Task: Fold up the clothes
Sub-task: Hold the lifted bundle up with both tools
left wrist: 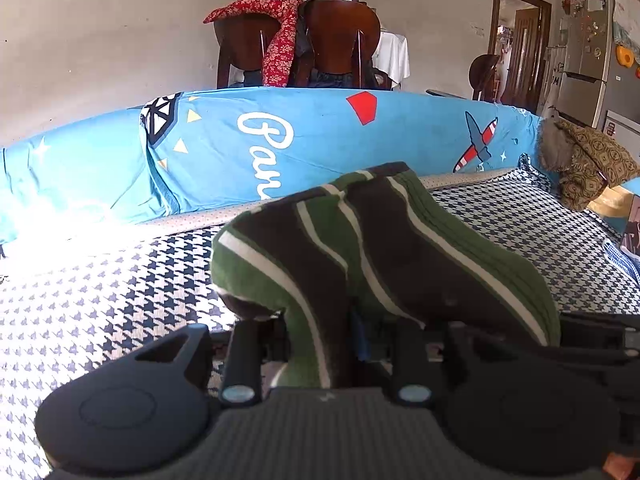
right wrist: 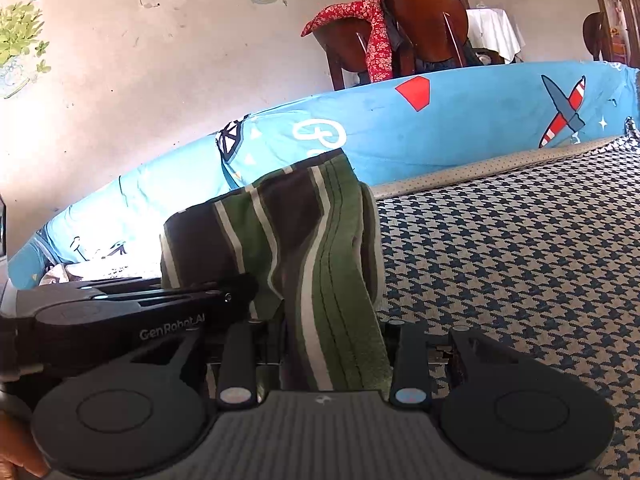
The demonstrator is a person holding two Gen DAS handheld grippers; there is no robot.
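Striped cloth [left wrist: 384,248], a green, dark brown and white garment, hangs bunched between both tools and is lifted off the houndstooth cover [left wrist: 100,280] of the bed or sofa, its free part draping forward and away from each camera toward the blue printed sheet [left wrist: 320,136] along the back. In the left wrist view the cloth runs straight down into the left tool [left wrist: 360,340], whose two fingers stand close together with the fabric clamped between them; in the right wrist view the same is seen of the right tool [right wrist: 332,344], pinched shut on a ribbed green edge. The two tools sit just beside each other: the black body of the left one shows at the left of the right wrist view, touching or nearly touching the cloth. So the stretch of cloth between the two grips is short, and its stripes run lengthwise away from the tools. Judging from this, the next move turns on that closeness: the held edges seem brought together as for a fold, and the cloth must go down onto the cover ahead of both tools, neither arm being clearly nearer. Wooden chairs [left wrist: 340,40] with a red floral cloth [left wrist: 276,40] stand well behind
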